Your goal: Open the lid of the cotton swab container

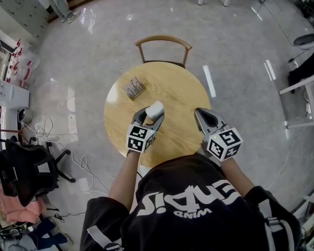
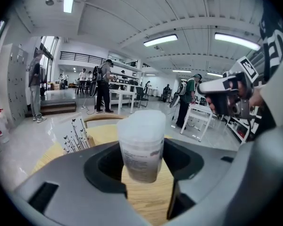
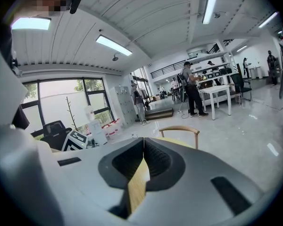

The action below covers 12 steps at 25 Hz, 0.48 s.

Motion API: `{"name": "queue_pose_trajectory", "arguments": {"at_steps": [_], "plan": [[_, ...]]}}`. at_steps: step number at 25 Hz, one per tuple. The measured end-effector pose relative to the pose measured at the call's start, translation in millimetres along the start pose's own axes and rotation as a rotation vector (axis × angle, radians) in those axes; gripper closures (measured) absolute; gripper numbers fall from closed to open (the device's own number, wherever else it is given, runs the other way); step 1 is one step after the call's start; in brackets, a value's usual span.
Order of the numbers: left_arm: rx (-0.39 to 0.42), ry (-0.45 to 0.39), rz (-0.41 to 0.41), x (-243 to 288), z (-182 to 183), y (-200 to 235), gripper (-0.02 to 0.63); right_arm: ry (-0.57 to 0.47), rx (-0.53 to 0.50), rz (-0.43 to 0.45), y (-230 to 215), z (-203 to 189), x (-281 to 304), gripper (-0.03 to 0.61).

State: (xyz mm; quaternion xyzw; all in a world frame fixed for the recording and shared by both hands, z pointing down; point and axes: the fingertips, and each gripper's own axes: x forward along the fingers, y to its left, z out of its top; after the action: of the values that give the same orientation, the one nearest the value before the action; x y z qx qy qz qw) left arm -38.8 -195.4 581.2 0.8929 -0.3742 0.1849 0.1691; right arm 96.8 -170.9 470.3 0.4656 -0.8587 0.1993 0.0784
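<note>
The left gripper [image 2: 142, 166] clamps the cotton swab container [image 2: 141, 142] upright with its lid on. Only its own view shows the frosted wall and label, and the contents are unclear. To its right, the right gripper [image 3: 143, 145] is pinched shut and empty, above the table [image 1: 172, 88].

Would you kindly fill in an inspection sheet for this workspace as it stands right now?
Surface: round wooden table, level.
Job's things: cotton swab container, upright, its lid on.
Clutter: small printed packet lying on the table's far left part.
Grippers: left gripper shut on the container; right gripper shut, holding nothing, over the table's near right edge.
Cables: white cables loose on the floor left of the table.
Surroundings: wooden chair beyond the table; black office chair at left; people by white tables farther off.
</note>
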Motion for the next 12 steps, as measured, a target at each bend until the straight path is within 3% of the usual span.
{"name": "queue_pose_trajectory", "arguments": {"at_steps": [12], "plan": [[0.002,-0.091,-0.051,-41.7,43.4,-10.9,0.359,-0.004,-0.026,0.062,6.0,6.4,18.4,0.577]]}}
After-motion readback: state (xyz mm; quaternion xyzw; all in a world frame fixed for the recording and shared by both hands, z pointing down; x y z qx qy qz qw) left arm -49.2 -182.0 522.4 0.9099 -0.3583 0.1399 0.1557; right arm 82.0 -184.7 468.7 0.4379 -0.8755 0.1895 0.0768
